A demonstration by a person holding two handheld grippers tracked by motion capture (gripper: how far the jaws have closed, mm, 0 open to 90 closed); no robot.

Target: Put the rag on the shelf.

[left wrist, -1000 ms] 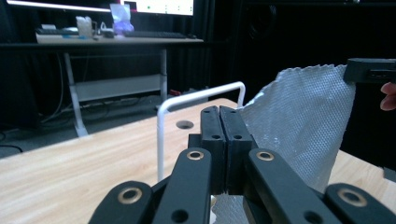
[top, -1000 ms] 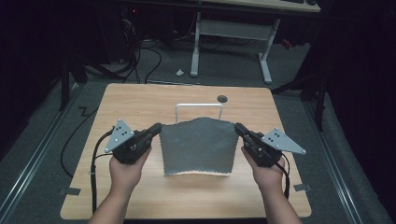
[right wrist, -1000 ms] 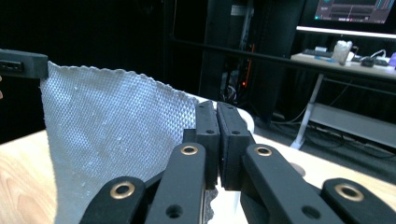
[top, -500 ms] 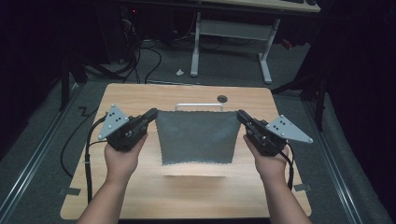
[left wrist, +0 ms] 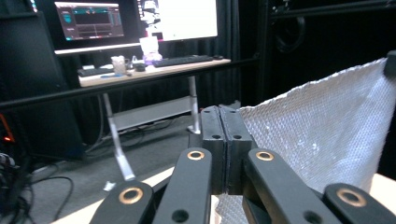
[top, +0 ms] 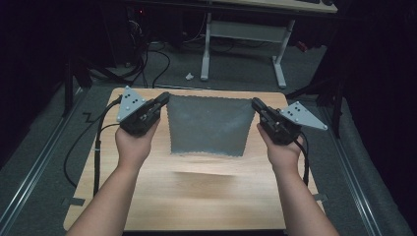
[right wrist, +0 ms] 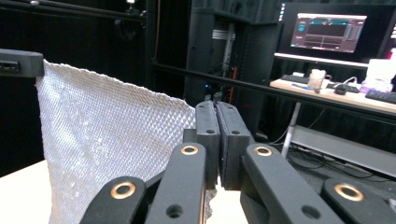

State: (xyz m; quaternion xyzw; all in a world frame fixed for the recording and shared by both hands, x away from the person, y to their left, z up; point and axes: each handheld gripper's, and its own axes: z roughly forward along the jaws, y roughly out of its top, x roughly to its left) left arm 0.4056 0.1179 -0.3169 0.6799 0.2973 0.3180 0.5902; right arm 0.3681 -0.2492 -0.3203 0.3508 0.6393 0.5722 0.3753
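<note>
Grey textured cloth (top: 209,125) stretched mid-frame between left gripper (top: 163,101) and right gripper (top: 256,104), both clamped tight on its top corners.

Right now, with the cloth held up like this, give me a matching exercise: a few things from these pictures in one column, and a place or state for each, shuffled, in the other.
Things:
1. grey cloth
2. left gripper
3. right gripper
4. wooden table

Places or states:
A. shut on the cloth's top right corner
B. lies under the hanging cloth
C. stretched between the two grippers, lower edge hanging free
D. shut on the cloth's top left corner

Pairs: 1-C, 2-D, 3-A, 4-B
</note>
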